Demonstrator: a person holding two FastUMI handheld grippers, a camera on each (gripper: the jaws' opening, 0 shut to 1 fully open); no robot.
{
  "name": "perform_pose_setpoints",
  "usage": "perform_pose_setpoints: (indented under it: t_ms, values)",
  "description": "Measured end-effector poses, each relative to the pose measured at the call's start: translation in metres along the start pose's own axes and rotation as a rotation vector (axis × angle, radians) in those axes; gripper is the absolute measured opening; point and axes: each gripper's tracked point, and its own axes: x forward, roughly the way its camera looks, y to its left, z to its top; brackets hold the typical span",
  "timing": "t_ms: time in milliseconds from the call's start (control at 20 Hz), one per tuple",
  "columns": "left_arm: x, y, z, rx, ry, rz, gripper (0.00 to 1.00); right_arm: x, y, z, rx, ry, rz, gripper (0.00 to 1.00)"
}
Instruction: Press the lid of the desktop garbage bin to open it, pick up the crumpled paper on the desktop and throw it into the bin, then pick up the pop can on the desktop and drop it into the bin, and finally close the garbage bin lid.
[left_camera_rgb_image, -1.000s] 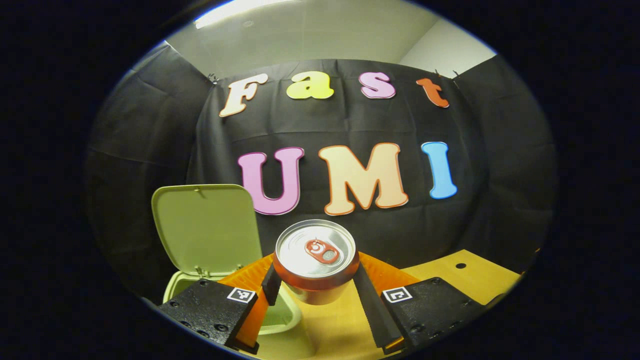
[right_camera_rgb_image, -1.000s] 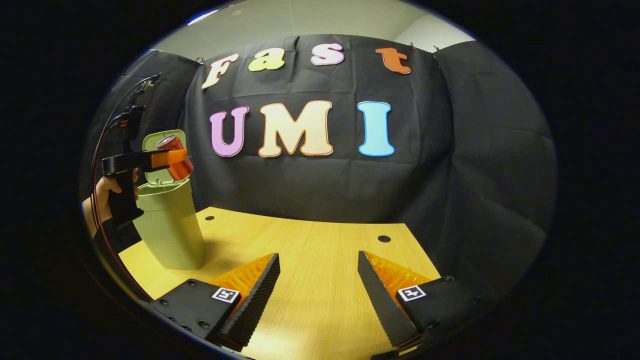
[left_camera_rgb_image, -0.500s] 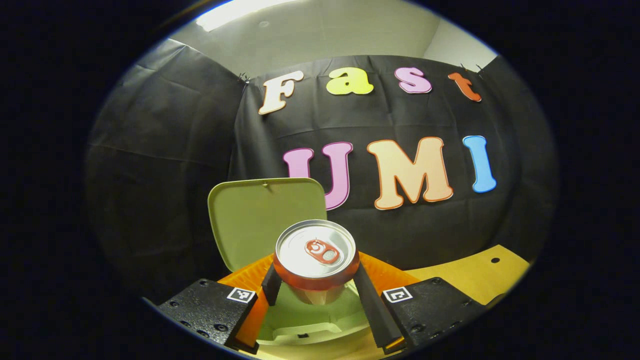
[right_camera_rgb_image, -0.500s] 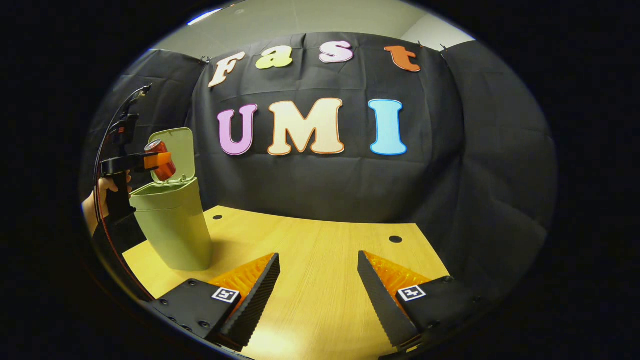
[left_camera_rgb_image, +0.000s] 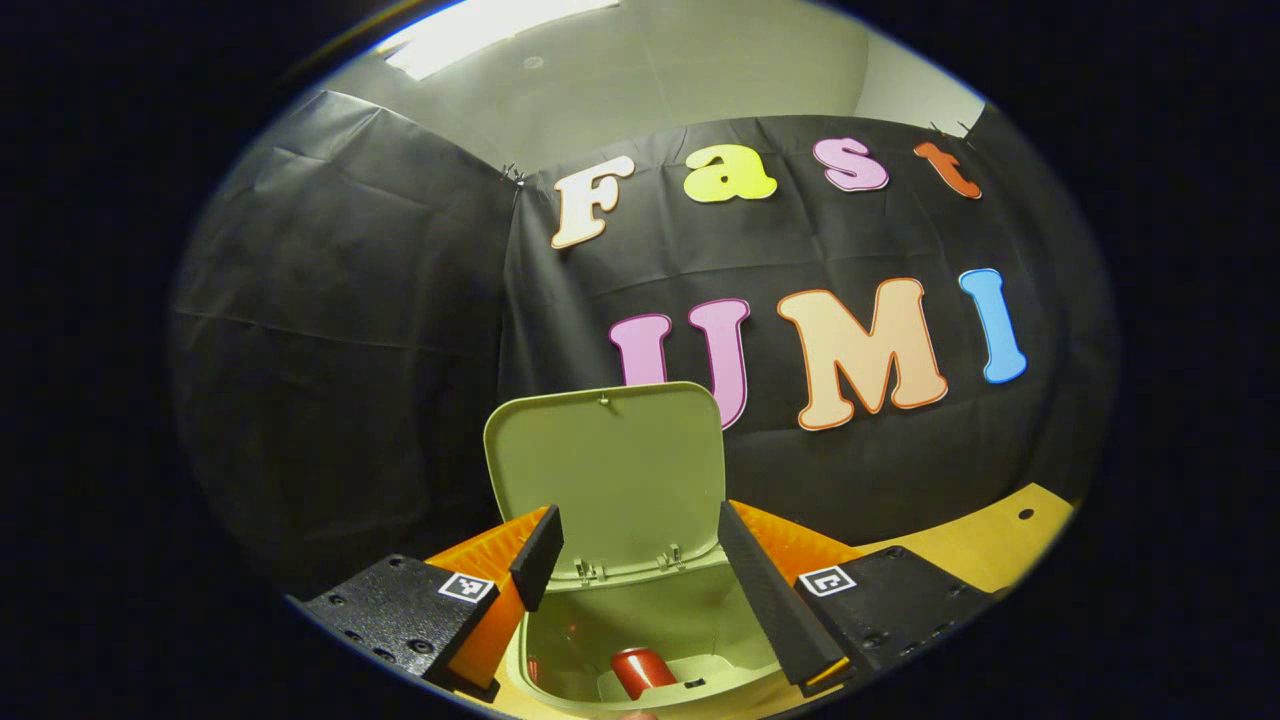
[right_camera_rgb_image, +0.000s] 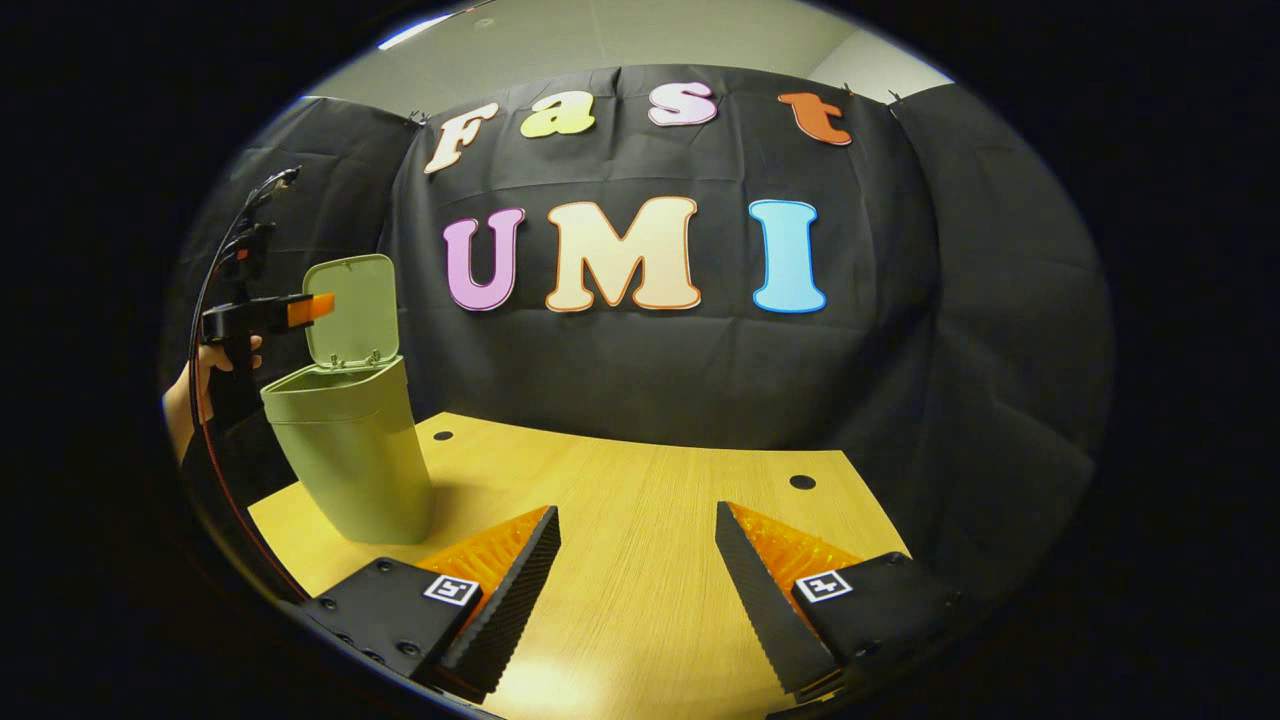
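Left gripper (left_camera_rgb_image: 640, 580) hangs right over the mouth of the bin (left_camera_rgb_image: 640, 640), fingers spread wide with nothing between them, and down inside the bin lies the red can (left_camera_rgb_image: 642, 670), low against the near wall, top end out of sight, no brand or print readable on it from here. The lid (left_camera_rgb_image: 608, 470) stands upright behind the opening, hinged at the far rim, its pale inside face turned toward the camera. On each finger block sits a small black-and-white square marker, a coded pattern rather than words. Over to the right gripper view: right gripper (right_camera_rgb_image: 637, 560) low above the tabletop (right_camera_rgb_image: 640, 500) near its front edge, fingers apart as well, empty, the same kind of square marker on each block. Across the tabletop, at its left end close to the back edge, stands the bin (right_camera_rgb_image: 345, 450), a tapered pale green tub, lid (right_camera_rgb_image: 350, 310) up. Just above its rim, from the left, reaches the left gripper (right_camera_rgb_image: 305, 308), carried by a hand (right_camera_rgb_image: 205, 385) in a dark sleeve, cables arching up behind it. Two round holes show in the wood, one beside the bin, one toward the back right corner. The crumpled paper I cannot make out inside the bin.
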Motion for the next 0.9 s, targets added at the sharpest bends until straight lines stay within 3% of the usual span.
perform_pose_setpoints:
  t_ms: [150, 200, 250, 350, 400, 550, 650, 800, 900]
  values:
    - [0.007, 0.003, 0.022, -0.018, -0.034, -0.003, 0.94, -0.001, -0.001, 0.0, 0.002, -0.004, -0.013, 1.0]
    - [0.01, 0.004, 0.031, -0.022, -0.049, -0.001, 0.99, -0.002, -0.001, 0.0, 0.003, -0.004, -0.018, 0.99]
    - [0.015, 0.006, 0.039, -0.024, -0.059, 0.002, 0.94, -0.003, -0.002, -0.001, 0.005, -0.004, -0.022, 0.99]
    - [0.024, 0.012, 0.055, -0.032, -0.082, 0.011, 0.99, -0.005, -0.003, -0.002, 0.011, -0.004, -0.033, 0.99]
    - [0.029, 0.015, 0.065, -0.038, -0.096, 0.015, 0.94, -0.006, -0.004, -0.004, 0.015, -0.003, -0.038, 0.99]
    - [0.044, 0.027, 0.091, -0.062, -0.136, 0.031, 0.94, -0.009, -0.006, -0.008, 0.025, 0.006, -0.055, 0.99]
    - [0.059, 0.036, 0.103, -0.08, -0.151, 0.037, 0.98, -0.009, -0.007, -0.009, 0.03, 0.01, -0.066, 0.99]
    - [0.086, 0.046, 0.105, -0.105, -0.117, 0.032, 0.94, -0.011, -0.007, -0.012, 0.037, 0.015, -0.08, 0.99]
    - [0.104, 0.05, 0.095, -0.14, -0.056, 0.027, 0.98, -0.011, -0.007, -0.015, 0.036, 0.019, -0.09, 0.99]
